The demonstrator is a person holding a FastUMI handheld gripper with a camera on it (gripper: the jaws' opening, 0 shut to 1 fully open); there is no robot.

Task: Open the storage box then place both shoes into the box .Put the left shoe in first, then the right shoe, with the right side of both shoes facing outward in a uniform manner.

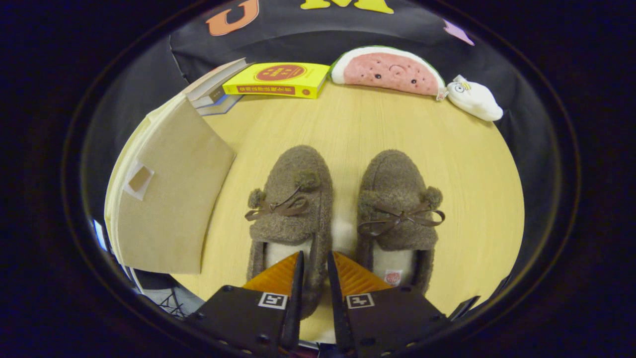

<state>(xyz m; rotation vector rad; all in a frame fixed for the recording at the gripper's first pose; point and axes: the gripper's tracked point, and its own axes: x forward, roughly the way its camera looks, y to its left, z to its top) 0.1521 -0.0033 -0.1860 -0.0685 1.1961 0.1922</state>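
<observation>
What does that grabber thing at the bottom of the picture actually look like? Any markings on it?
The gripper has two thin, blade-like fingers rising from black, blocky mounts. Beside each finger sits a ribbed, wedge-shaped panel. Each mount carries a small square black-and-white marker, like a coarse barcode tile. A few screw heads show on the black bodies. I see no cables.

Two brown fuzzy slippers, the left slipper (293, 199) and right slipper (397, 199), lay side by side, toes away; beige storage box (169, 199) stood closed beside them.

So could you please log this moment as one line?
gripper: shut on left shoe inner wall | right shoe: on table | storage box: flap open
</observation>
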